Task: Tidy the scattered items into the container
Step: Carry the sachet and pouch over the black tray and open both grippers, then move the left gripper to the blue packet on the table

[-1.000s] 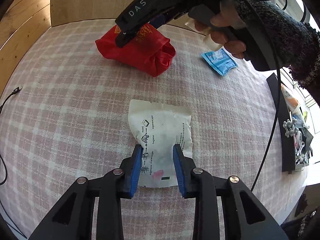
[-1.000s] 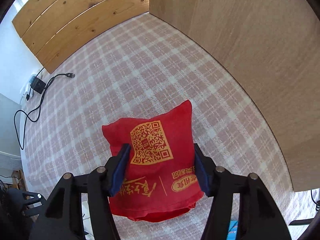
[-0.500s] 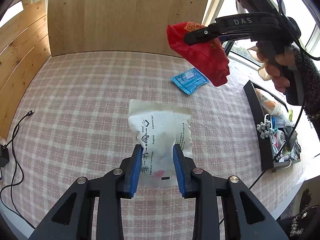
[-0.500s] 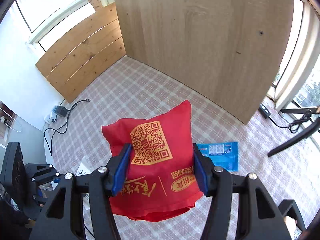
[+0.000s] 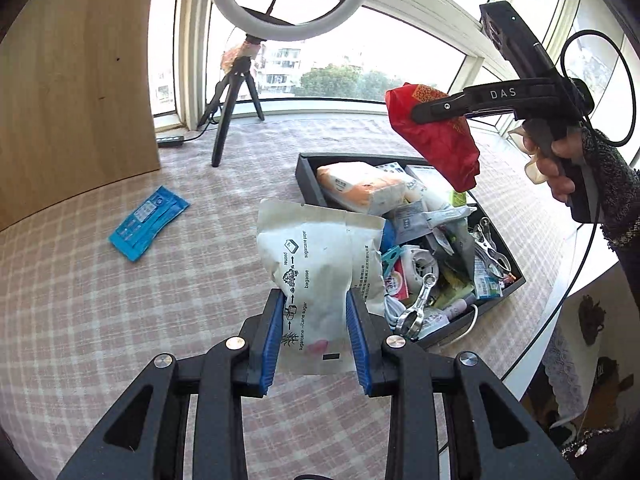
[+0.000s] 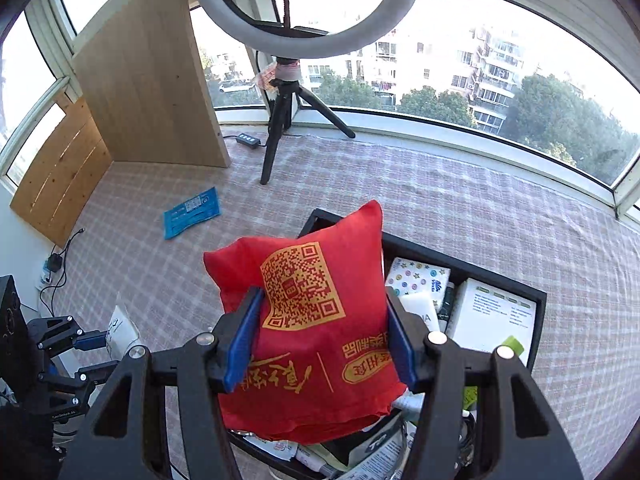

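Observation:
My left gripper (image 5: 316, 312) is shut on a white paper pouch (image 5: 316, 264) with black print, held in the air just left of the black container (image 5: 310, 178). My right gripper (image 6: 320, 312) is shut on a red cloth bag (image 6: 308, 320) with a gold QR code, hanging above the container (image 6: 536, 320). In the left wrist view the red bag (image 5: 440, 144) hangs over the container's far right side, with a hand on the gripper's handle. The container is crowded with packets, a tissue pack (image 5: 360, 188) and metal clips. A blue packet (image 5: 148, 222) lies on the checked cloth, left of the container.
A ring light on a black tripod (image 5: 236, 92) stands at the back by the window, with a power strip (image 5: 170, 141) beside it. A wooden board (image 5: 76, 88) stands at the left. The table's edge runs close to the container's right side.
Both grippers rose off the cloth with their loads and swung right toward the container. The red bag now hangs over it, and the white pouch is beside its left edge.

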A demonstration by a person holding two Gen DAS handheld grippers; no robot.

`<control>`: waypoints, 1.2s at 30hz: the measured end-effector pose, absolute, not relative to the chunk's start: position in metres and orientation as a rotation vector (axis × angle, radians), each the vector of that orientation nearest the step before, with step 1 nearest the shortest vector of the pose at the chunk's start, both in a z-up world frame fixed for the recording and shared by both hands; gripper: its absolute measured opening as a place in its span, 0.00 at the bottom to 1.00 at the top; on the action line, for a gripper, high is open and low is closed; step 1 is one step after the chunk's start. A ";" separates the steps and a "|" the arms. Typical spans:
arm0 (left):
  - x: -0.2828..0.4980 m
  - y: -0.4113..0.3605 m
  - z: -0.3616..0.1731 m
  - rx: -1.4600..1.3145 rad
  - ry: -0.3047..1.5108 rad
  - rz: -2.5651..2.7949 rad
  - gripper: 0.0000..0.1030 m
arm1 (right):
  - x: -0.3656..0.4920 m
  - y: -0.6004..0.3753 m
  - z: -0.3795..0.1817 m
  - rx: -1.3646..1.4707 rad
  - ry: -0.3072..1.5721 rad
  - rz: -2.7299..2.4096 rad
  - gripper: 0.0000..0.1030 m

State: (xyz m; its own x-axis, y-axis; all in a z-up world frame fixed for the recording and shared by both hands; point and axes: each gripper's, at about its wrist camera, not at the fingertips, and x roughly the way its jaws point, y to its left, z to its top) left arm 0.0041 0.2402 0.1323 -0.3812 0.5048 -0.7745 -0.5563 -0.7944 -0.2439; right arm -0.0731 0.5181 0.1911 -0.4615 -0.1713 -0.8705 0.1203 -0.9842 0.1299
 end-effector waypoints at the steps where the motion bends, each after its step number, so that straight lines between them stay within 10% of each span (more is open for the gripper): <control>1: 0.005 0.260 0.129 -1.190 0.083 2.159 0.28 | -0.070 0.532 0.190 1.541 -0.086 -2.561 0.55; 9: 0.008 0.365 0.127 -1.151 0.135 2.093 0.29 | -0.074 0.592 0.176 1.646 -0.119 -2.596 0.63; 13: -0.004 0.388 0.123 -1.206 0.114 2.103 0.51 | -0.078 0.599 0.177 1.604 -0.116 -2.640 0.63; 17: -0.004 0.387 0.123 -1.206 0.135 2.122 0.51 | -0.080 0.605 0.181 1.579 -0.153 -2.654 0.63; 36: -0.071 0.205 0.100 -1.363 0.260 2.372 0.51 | -0.026 0.511 0.190 1.414 -0.260 -2.538 0.63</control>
State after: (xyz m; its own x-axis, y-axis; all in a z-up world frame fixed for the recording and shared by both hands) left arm -0.0712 0.2050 0.0999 -0.4504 0.2406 -0.8598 -0.4208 -0.9065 -0.0332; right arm -0.0263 0.5113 0.1896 -0.5108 -0.2792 -0.8131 0.1083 -0.9591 0.2614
